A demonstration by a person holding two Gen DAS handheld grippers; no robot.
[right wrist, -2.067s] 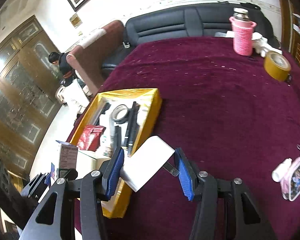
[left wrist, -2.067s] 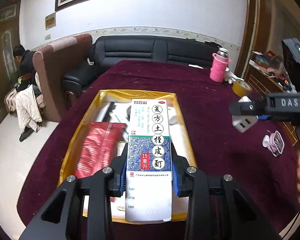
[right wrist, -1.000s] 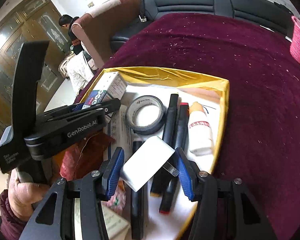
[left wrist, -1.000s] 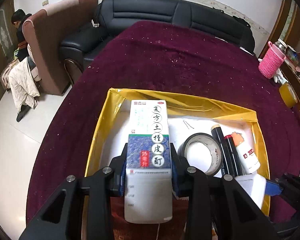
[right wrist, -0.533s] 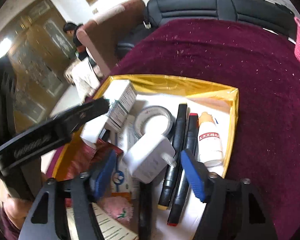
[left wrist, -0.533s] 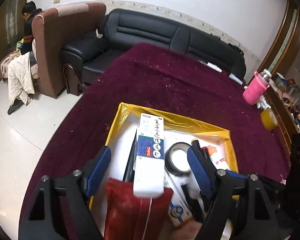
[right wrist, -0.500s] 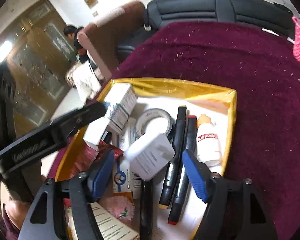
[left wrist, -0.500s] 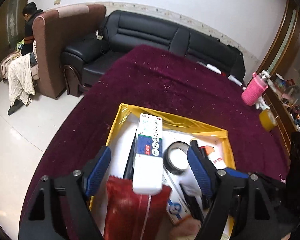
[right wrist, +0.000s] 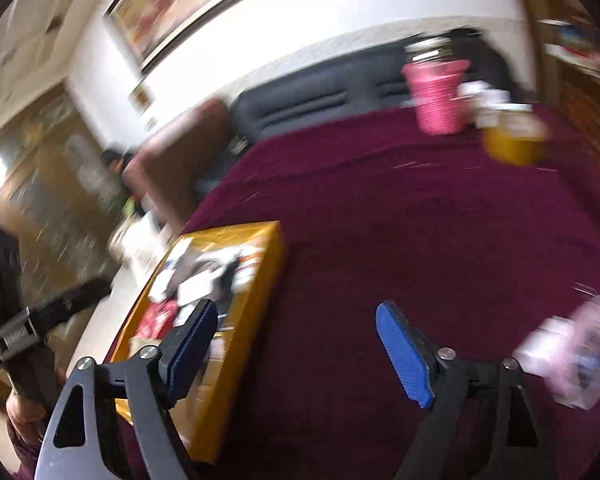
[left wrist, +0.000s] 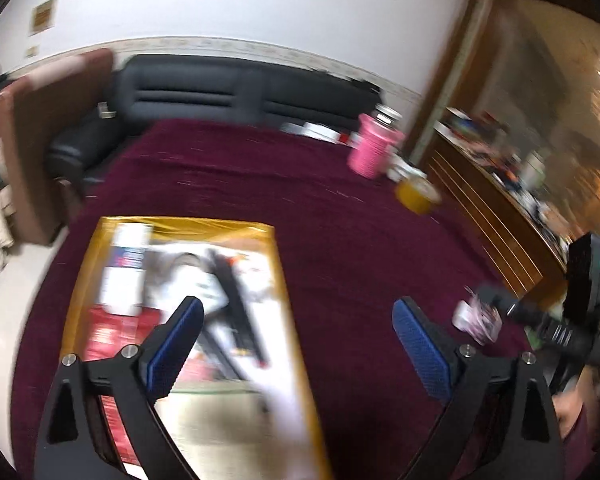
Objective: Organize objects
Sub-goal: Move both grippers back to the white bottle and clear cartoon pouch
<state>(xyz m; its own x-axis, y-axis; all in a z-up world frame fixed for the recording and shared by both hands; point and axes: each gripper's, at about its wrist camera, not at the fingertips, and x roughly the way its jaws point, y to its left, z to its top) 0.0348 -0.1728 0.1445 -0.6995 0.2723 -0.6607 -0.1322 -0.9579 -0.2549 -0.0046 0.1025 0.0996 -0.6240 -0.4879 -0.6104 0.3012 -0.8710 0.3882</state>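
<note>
Both your left tongs (left wrist: 296, 344) and right tongs (right wrist: 296, 344) are spreading wider, empty, above the plush maroon tabletop (left wrist: 340, 240) beside the glossy rectangular gold tray (left wrist: 278, 280).

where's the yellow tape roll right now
The yellow tape roll sits on the maroon tablecloth at the far right of the left wrist view, just in front of the pink wrapped bottle.

- Both views: even indoor light, heavy motion blur.
- Yellow box (left wrist: 288, 308) contents smeared, unreadable.
- Fisheye bends white wall (right wrist: 260, 28); corners vignette black.
</note>
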